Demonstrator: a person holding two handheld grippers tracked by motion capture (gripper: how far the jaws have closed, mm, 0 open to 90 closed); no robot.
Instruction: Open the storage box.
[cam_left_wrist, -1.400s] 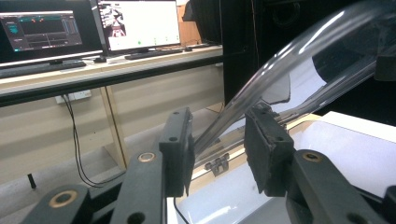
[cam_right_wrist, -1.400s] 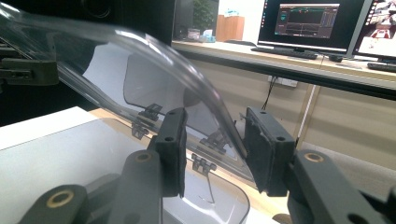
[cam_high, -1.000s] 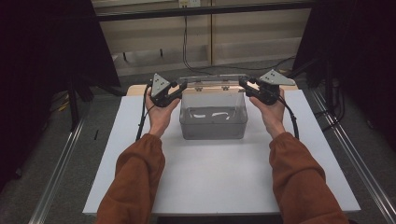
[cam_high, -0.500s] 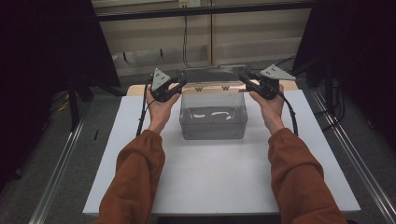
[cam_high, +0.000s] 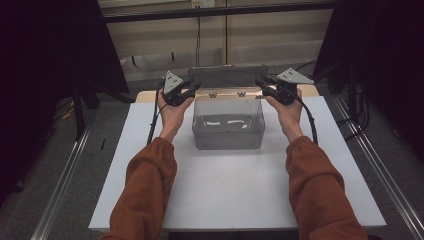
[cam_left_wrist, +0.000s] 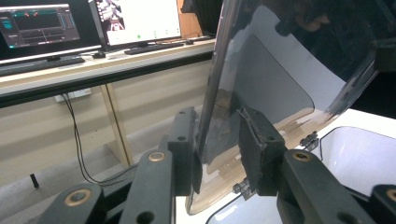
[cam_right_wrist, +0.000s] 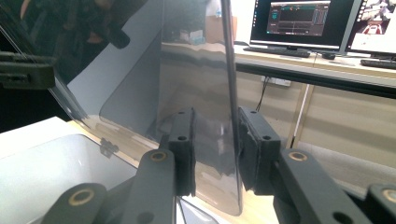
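Desk (cam_high: 240, 195): white top, carries the box at its far middle.
Clear plastic box (cam_high: 228, 131): open, something pale lying inside.
Hinged lid (cam_high: 227, 76): raised upright on the rear hinges, an end held in each tool.
Left hand-held gripper (cam_high: 192, 86), right hand-held gripper (cam_high: 260, 84): each clamped on a lid edge.
Step, as judged: lid opening, nearly complete. Next: lay the lid back evenly, then release.

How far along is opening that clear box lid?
Mostly done: the lid stands raised behind the clear box on its hinges. In hand: the left hand-held gripper and right hand-held gripper each straddle a side edge. Left: tilting it fully back and letting go.
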